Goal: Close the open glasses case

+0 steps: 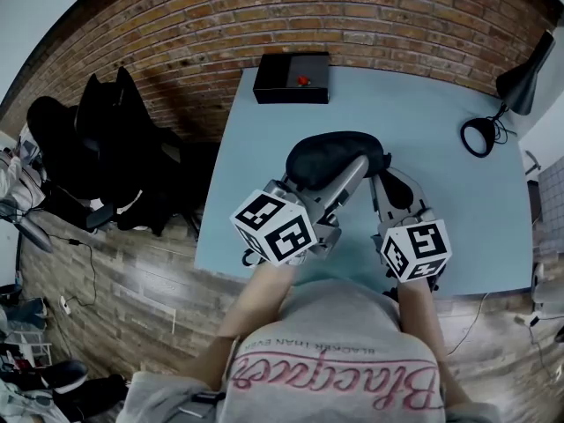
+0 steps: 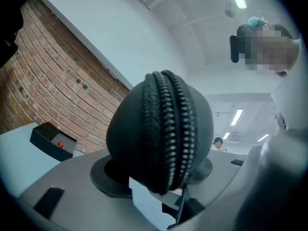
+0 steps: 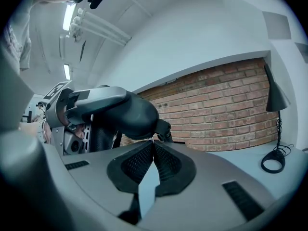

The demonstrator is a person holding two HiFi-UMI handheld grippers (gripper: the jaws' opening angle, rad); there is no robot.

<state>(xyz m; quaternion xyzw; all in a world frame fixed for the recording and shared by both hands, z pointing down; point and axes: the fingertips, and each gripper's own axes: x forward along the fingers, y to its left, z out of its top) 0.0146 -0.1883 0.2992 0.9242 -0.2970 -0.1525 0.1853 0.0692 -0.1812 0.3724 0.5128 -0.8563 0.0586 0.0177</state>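
A black oval glasses case [image 1: 330,155] is held over the light blue table [image 1: 458,210]. My left gripper [image 1: 345,171] is shut on it. In the left gripper view the case [image 2: 159,129] fills the gap between the pads, and its zipper teeth run down the end that faces the camera. My right gripper [image 1: 384,171] is at the case's right end. In the right gripper view its jaws [image 3: 153,144] are pinched together at the tips on the small zipper pull, right under the case [image 3: 132,112].
A black box with a red button [image 1: 293,77] stands at the table's far edge by the brick wall. A black desk lamp [image 1: 520,82] sits at the far right corner. Dark chairs [image 1: 97,139] stand off the table's left side.
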